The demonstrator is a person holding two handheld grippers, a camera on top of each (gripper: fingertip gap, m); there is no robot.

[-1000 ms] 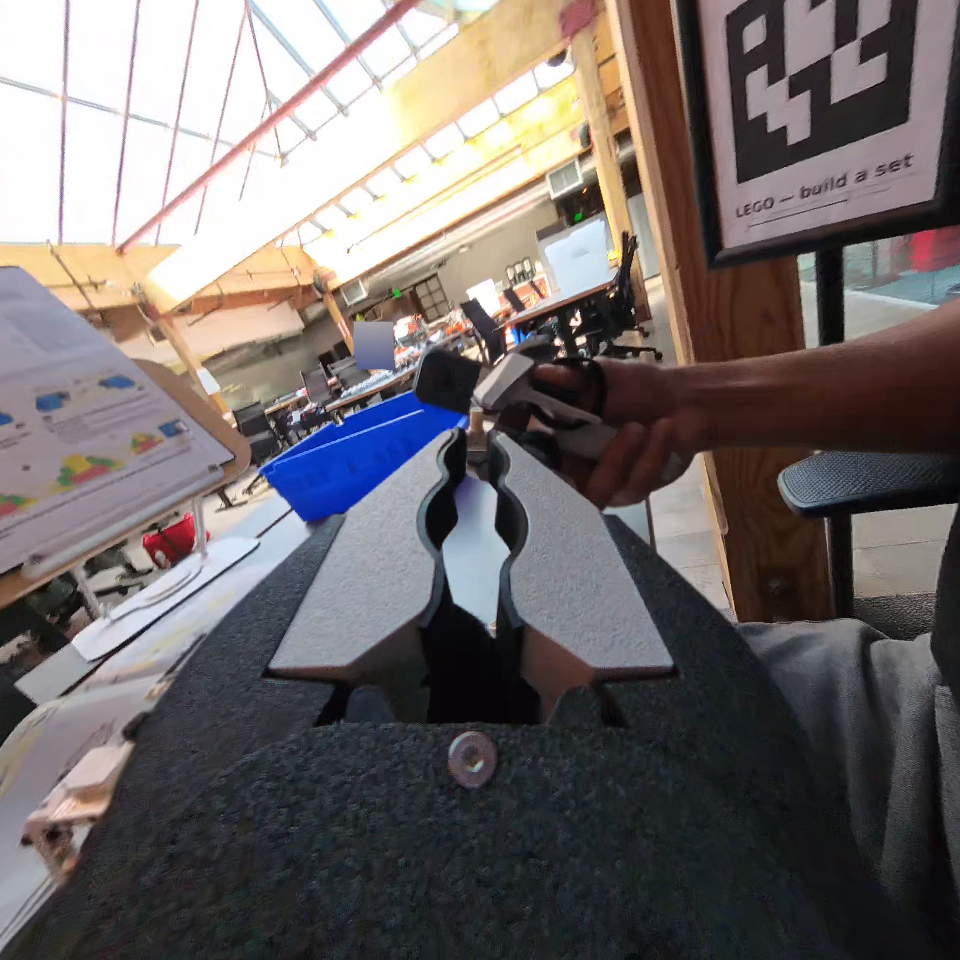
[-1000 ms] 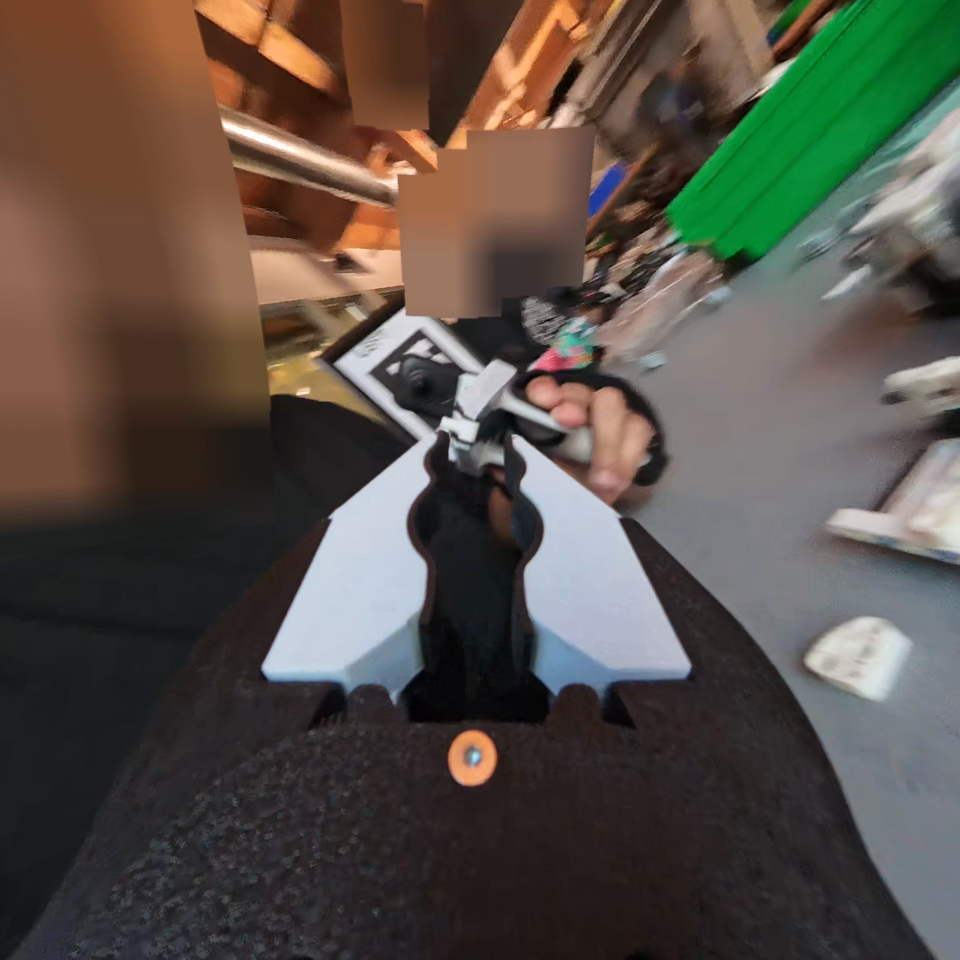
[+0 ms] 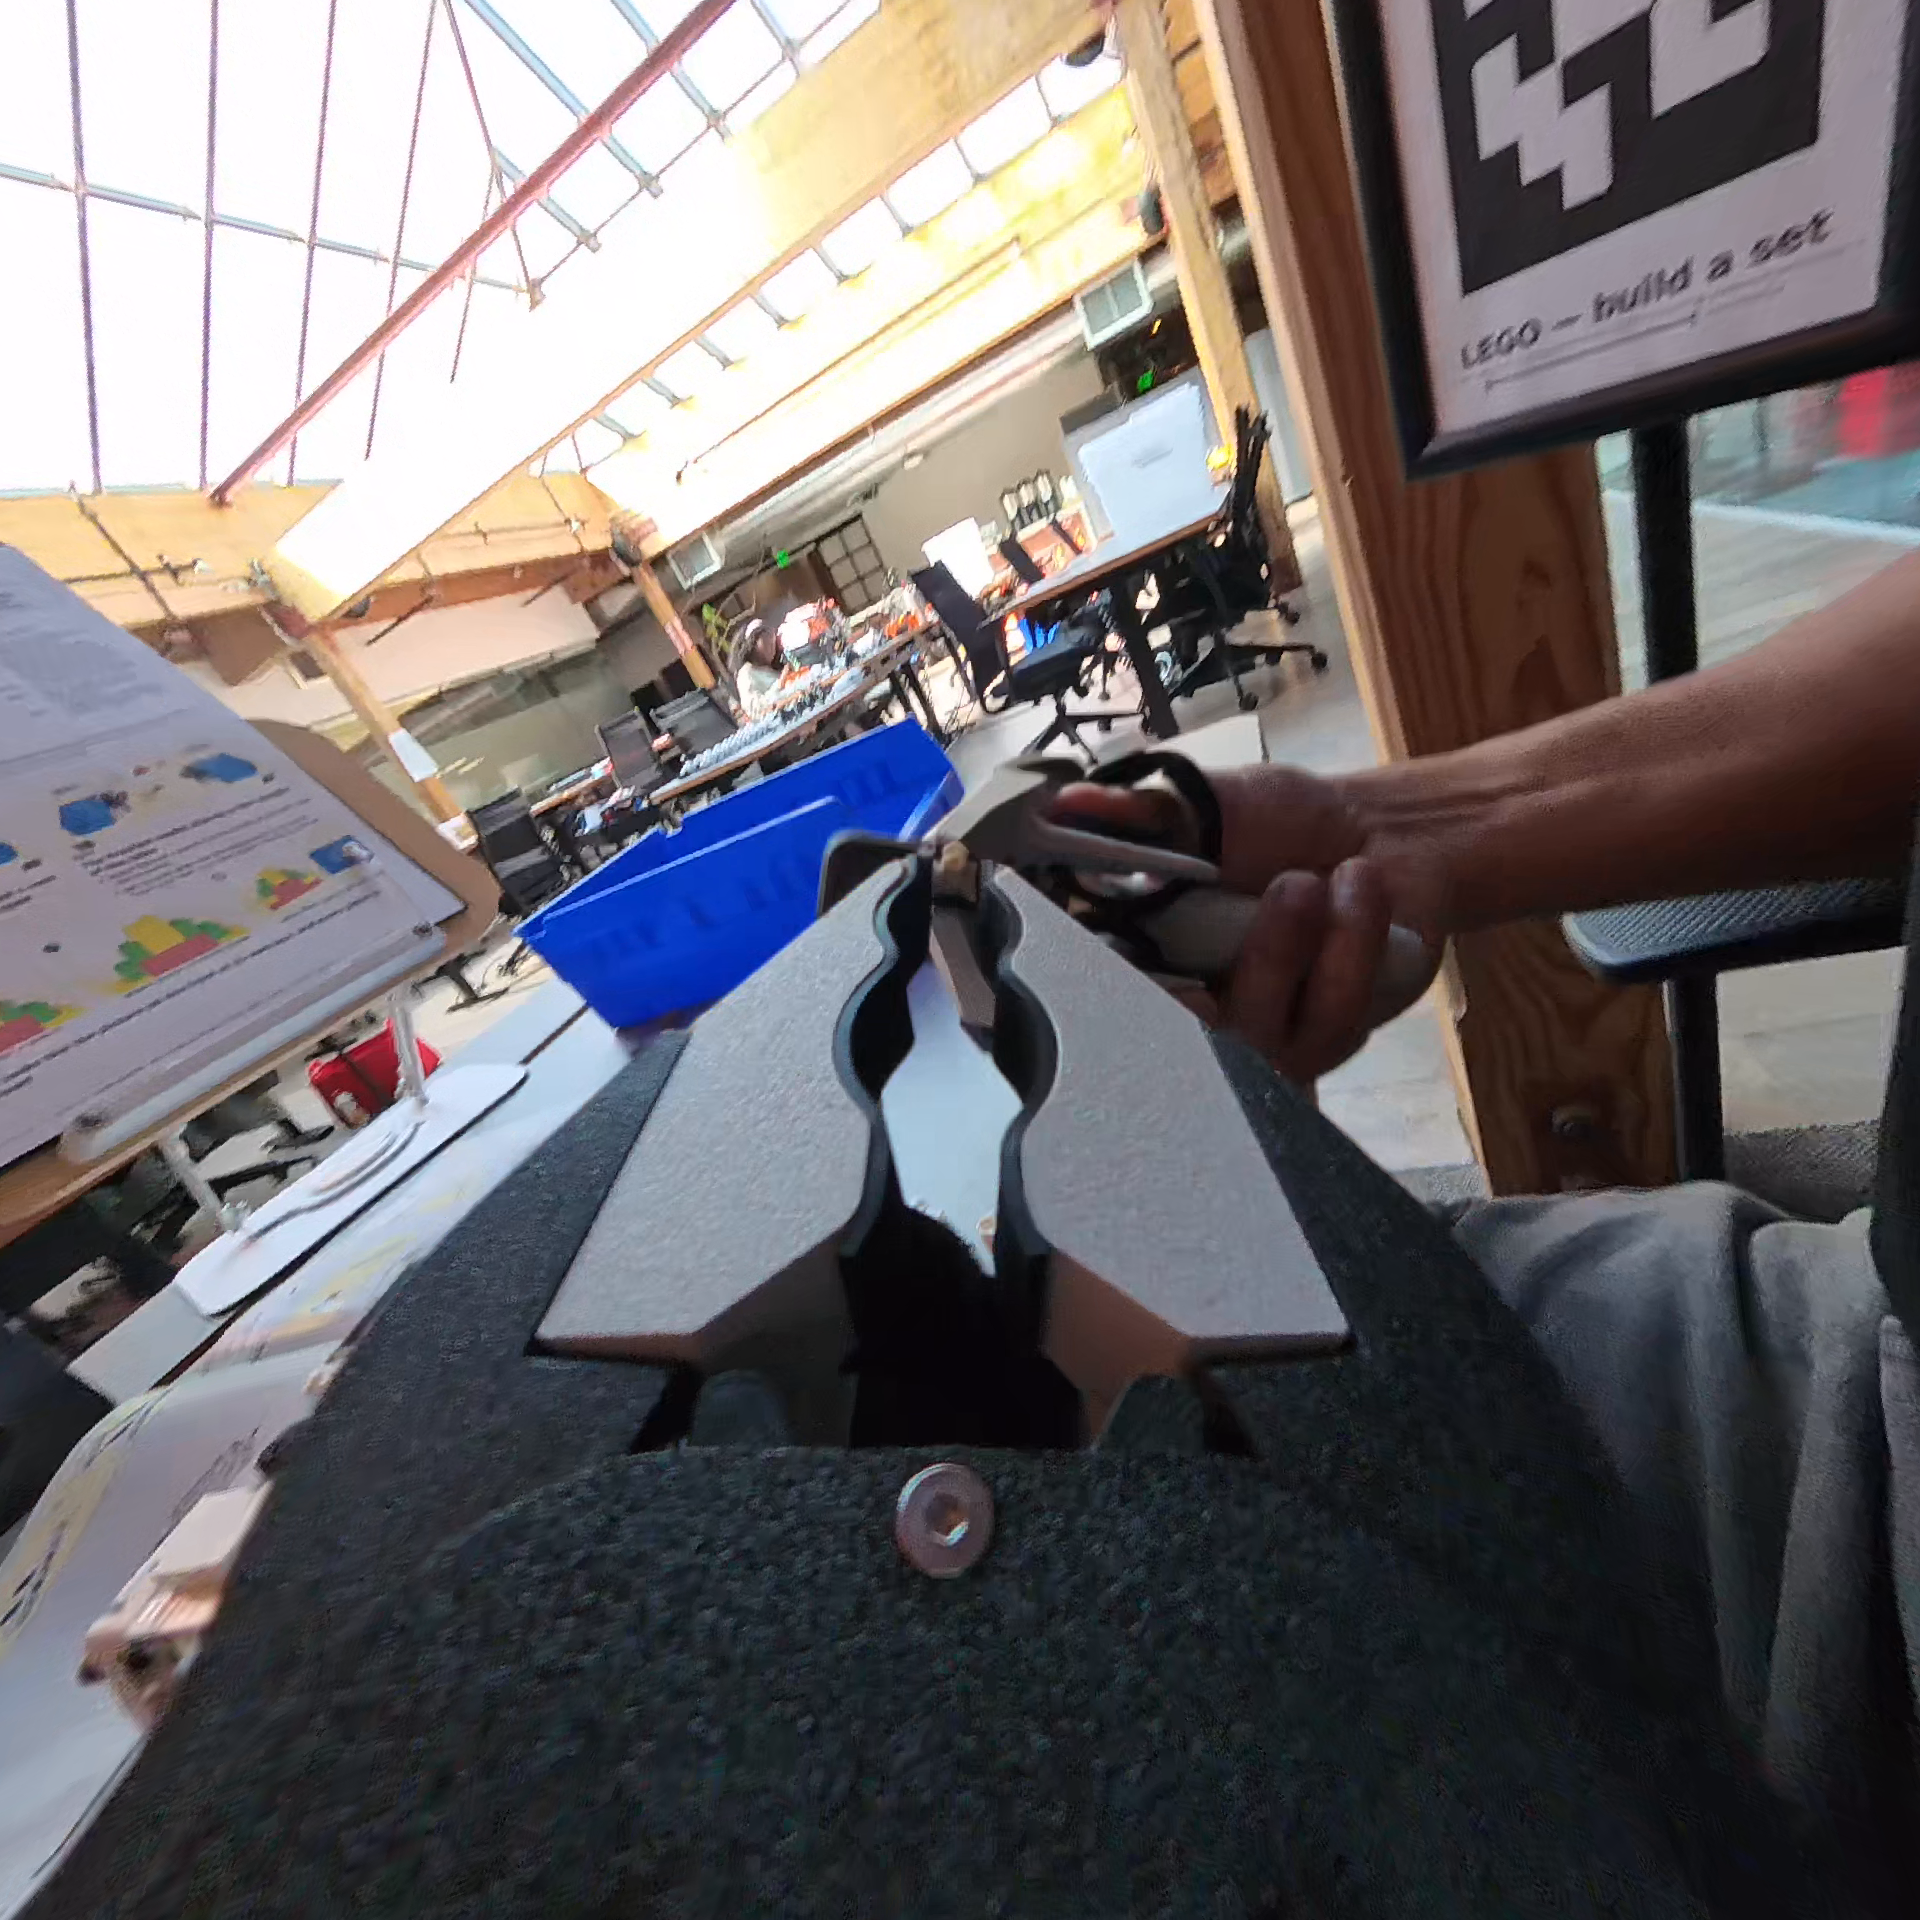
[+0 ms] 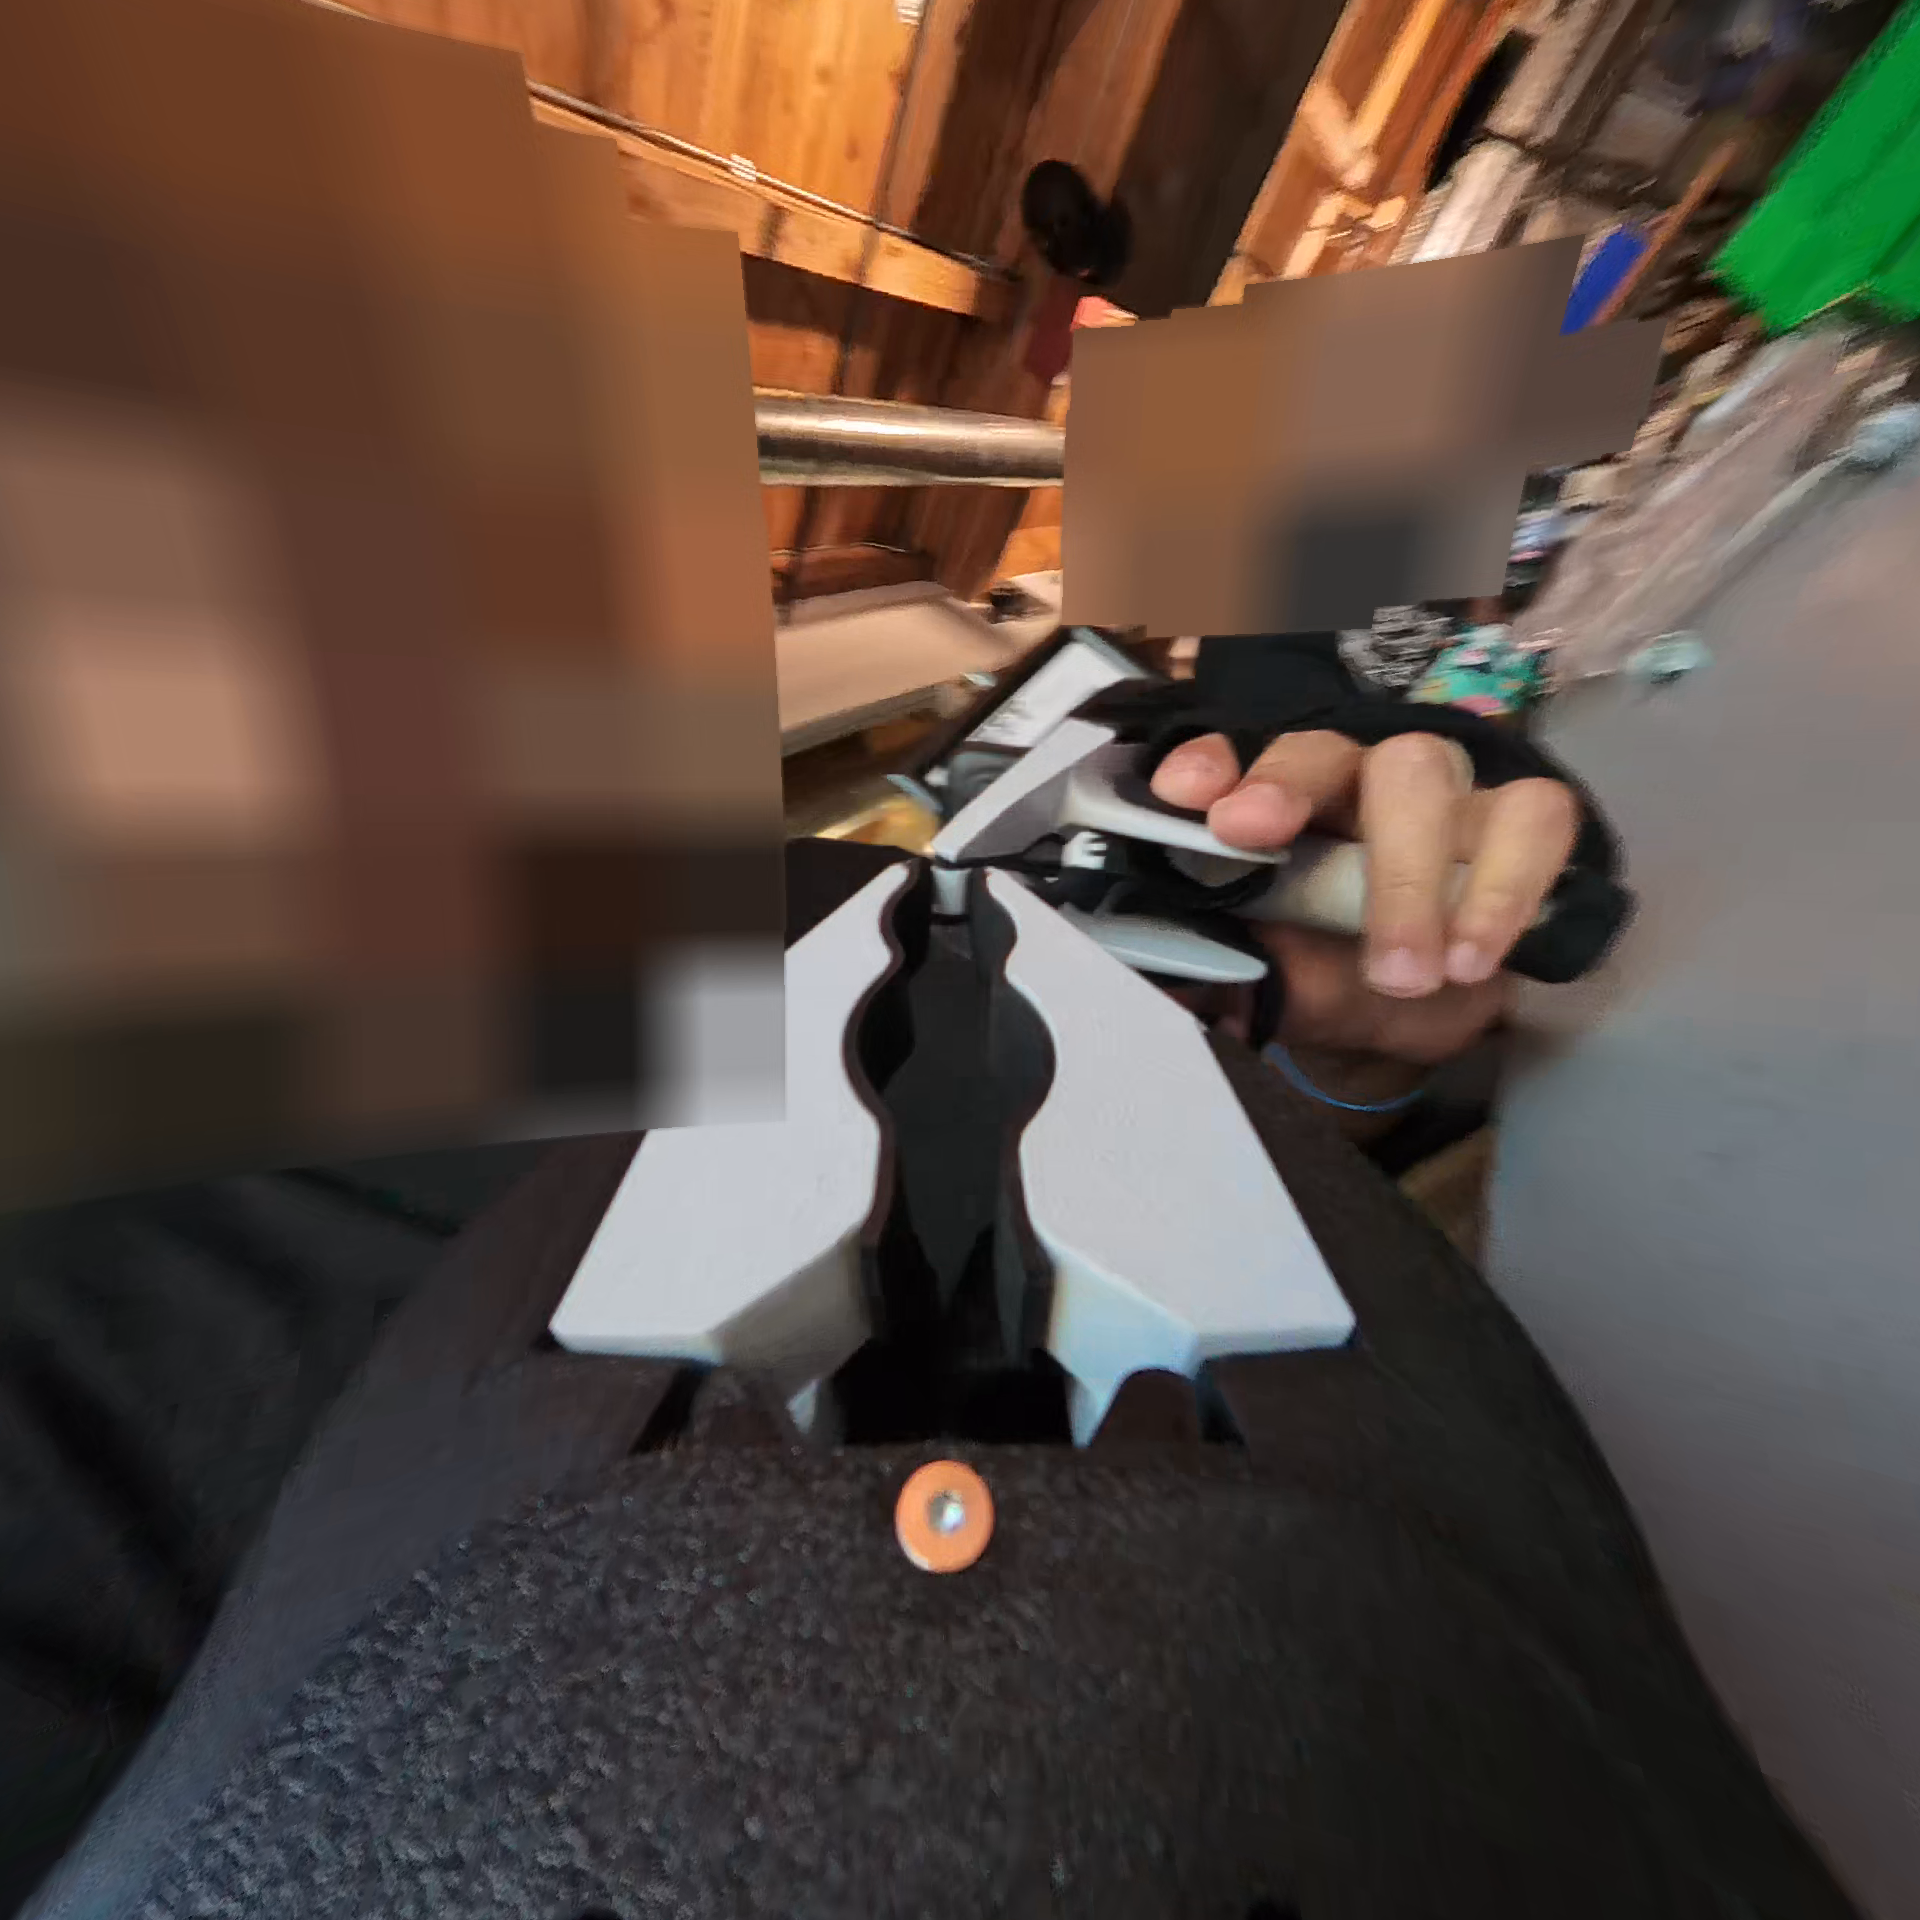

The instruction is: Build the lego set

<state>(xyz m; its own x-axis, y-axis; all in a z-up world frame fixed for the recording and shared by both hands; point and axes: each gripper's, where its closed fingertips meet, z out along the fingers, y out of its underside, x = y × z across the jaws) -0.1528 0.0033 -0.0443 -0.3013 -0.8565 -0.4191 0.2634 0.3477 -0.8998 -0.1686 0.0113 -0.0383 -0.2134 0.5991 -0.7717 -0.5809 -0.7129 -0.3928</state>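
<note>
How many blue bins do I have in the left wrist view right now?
1. The blue bin sits on the table just past the left gripper, beside the instruction sheet. The gripper body covers the near table, so more could be hidden.

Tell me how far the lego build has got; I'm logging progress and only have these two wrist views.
No finished model shows in either view. In hand: the left gripper and right gripper meet tip to tip in the air, jaws nearly shut around a small pale piece, though which gripper actually grips it is unclear. Still to do: apparently most steps on the instruction sheet; the blue bin sits beyond.
</note>
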